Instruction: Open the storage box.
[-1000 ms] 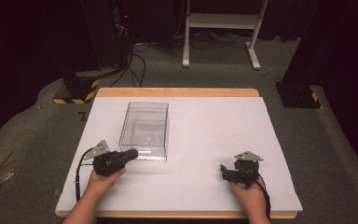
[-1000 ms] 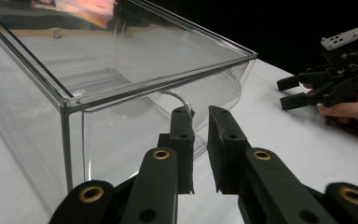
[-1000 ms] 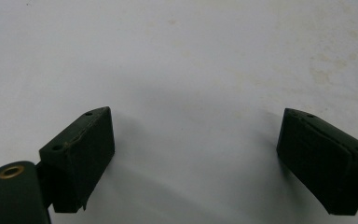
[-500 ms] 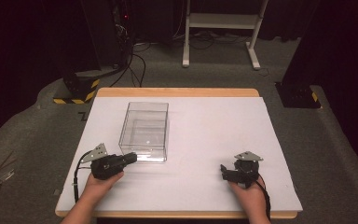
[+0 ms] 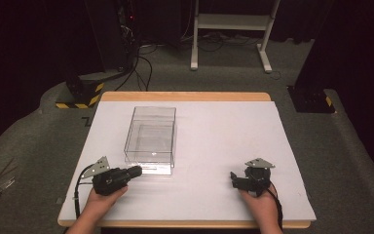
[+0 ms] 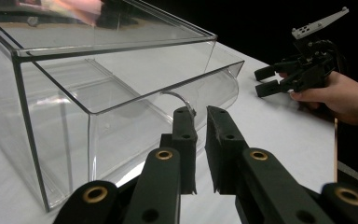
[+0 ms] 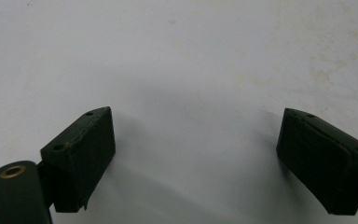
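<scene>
Clear rectangular plastic box (image 5: 151,140) with curved front handle, upright, left of centre on white tabletop.

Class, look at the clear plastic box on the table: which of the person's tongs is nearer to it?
Left. The left tongs sit at the clear box's near corner, nearly shut; the right tongs rest open, well off to its right.

Wooden table (image 5: 185,96) covered by white sheet (image 5: 224,146); clear plastic box (image 5: 151,139) lies on sheet, left of centre, near front edge; both grippers' hands rest on sheet
</scene>
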